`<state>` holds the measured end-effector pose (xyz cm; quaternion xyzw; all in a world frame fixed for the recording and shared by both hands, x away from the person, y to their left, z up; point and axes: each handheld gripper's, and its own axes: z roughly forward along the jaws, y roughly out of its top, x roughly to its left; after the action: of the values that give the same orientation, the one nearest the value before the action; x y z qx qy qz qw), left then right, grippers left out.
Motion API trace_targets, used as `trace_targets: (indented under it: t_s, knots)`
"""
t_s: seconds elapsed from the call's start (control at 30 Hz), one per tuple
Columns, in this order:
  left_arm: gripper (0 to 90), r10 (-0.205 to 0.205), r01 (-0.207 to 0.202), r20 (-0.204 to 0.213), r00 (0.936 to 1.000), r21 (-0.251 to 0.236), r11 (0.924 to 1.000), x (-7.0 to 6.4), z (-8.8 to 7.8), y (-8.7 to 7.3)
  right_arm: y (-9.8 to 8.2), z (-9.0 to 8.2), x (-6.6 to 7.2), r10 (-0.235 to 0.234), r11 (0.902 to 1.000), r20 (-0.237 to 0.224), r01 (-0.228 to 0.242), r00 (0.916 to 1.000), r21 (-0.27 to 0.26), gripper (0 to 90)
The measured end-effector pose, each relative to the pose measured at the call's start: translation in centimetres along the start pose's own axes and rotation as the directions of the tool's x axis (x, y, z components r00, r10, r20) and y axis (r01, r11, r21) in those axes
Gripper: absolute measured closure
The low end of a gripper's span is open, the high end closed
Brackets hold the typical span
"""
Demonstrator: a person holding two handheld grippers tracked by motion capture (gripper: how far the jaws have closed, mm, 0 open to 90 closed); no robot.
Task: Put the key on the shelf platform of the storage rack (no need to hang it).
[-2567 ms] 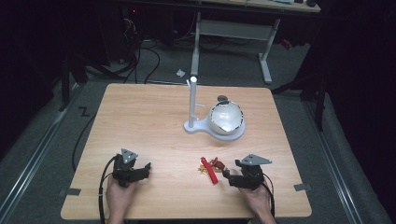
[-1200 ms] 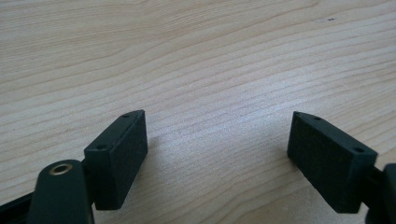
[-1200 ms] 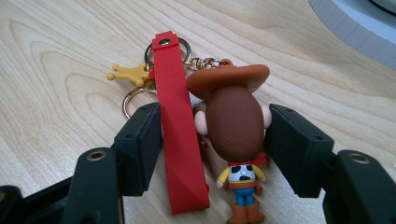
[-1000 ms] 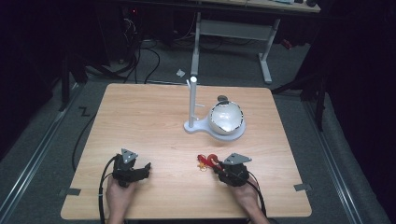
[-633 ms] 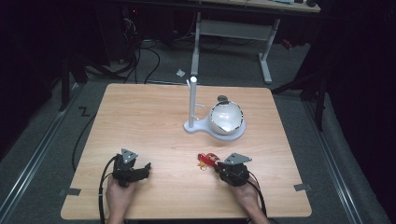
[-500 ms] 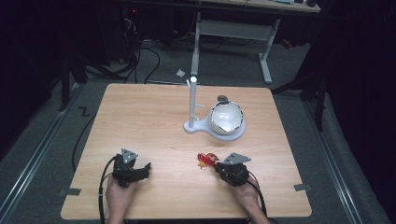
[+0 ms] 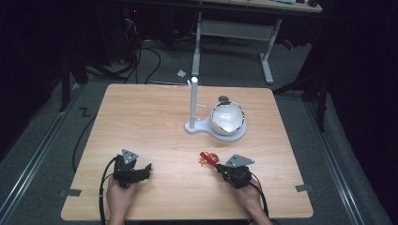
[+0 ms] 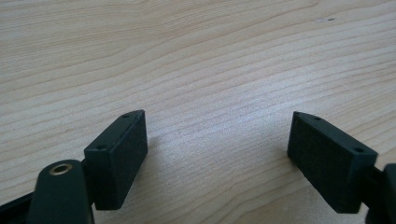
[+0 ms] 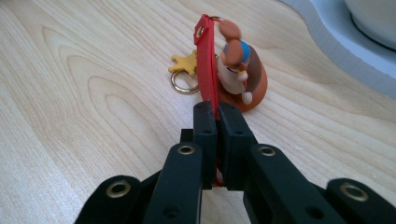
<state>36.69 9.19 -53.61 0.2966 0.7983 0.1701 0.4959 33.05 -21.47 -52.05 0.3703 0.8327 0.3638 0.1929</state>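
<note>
The right gripper (image 9: pixel 217 109) has just been closing, and now its jaws are pinched tight on the red strap (image 9: pixel 207 60) of a keychain, the strap standing on edge between the two pads. Hanging off that strap is a small brown figure (image 9: pixel 240 70) with a blue collar, lying on the wood just beside the strap, plus a yellow star charm (image 9: pixel 185 63) and a gold ring (image 9: pixel 180 86) on the far side (the ring half tucked behind the strap).

From the high view, the keychain (image 7: pixel 208 158) lies on the wooden table (image 7: pixel 141 117) near the front edge, right of centre, just ahead of the right gripper (image 7: pixel 220 168). Further back sits a white stand (image 7: pixel 193 105) with an upright post, its base carrying a white bowl (image 7: pixel 227 118).

Over on the other side, the left gripper (image 8: pixel 217 154) rests low over bare wood, jaws spread wide with nothing between them. In the high view it (image 7: pixel 146 168) sits near the table's front left, well apart from the keychain.
</note>
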Motion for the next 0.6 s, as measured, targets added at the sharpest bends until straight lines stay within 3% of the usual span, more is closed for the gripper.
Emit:
trace_targets:
  t_s: [0.27,0.6]
  knots:
    - [20.4,0.001,-0.001,0.001,1.0000,0.000,1.0000,0.0,0.0,0.0,1.0,-1.8,-0.3,-0.029,0.9983,0.022,0.030,0.9993,-0.050,87.1]
    - [20.5,0.002,-0.002,0.001,1.0000,0.000,1.0000,0.0,0.0,0.0,1.3,-2.8,-0.7,-0.031,0.9968,0.028,0.033,0.9991,-0.073,87.2]
